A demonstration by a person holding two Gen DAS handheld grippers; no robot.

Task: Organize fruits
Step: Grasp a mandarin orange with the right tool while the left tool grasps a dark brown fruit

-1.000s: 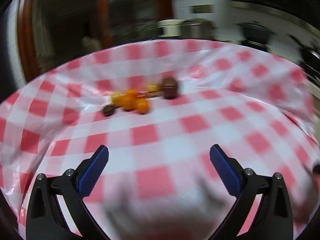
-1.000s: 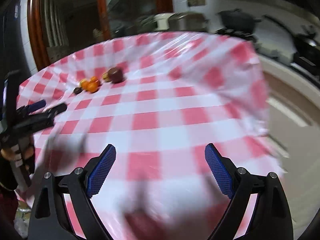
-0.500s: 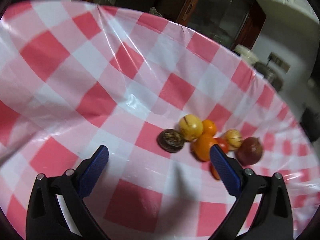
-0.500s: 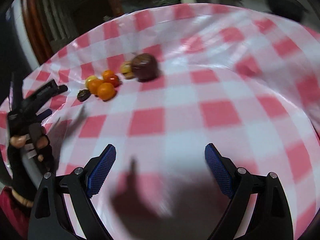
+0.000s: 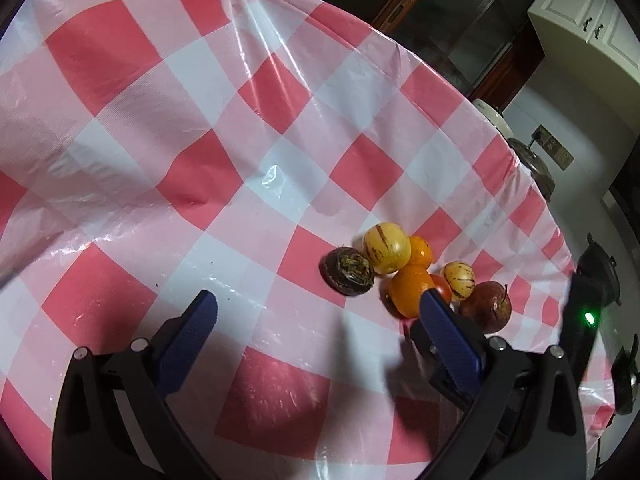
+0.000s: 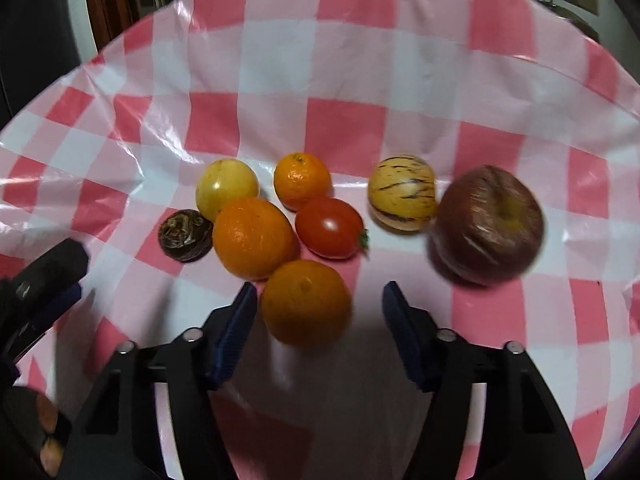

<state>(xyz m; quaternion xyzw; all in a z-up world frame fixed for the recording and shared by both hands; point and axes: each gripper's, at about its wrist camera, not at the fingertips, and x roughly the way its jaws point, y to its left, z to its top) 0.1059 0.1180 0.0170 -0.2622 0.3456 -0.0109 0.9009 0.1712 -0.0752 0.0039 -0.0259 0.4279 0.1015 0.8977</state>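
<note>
A red-and-white checked plastic tablecloth (image 6: 352, 136) covers the table, wrinkled and glossy, with dark cabinets beyond.

Nearest the right gripper (image 6: 316, 312), an orange (image 6: 306, 302) sits between its blue pads, which are closing but do not yet press it; the left pad is just beside the fruit and the right pad stands clear. Just past it lie a larger orange (image 6: 254, 238) and a red tomato (image 6: 330, 228), both touching or nearly touching the near one. Farther off are a small orange (image 6: 302, 180), two yellow striped melons (image 6: 402, 192) and (image 6: 226, 188), a dark round fruit (image 6: 185, 235) to the left and a wrapped reddish apple (image 6: 488, 224) to the right.

The left gripper (image 5: 320, 330) hangs spread wide, empty, short of the cluster.

The risk is probably an off-centre squeeze: one pad meeting first could roll the orange into its neighbours and scatter the pile across the slick cloth.
</note>
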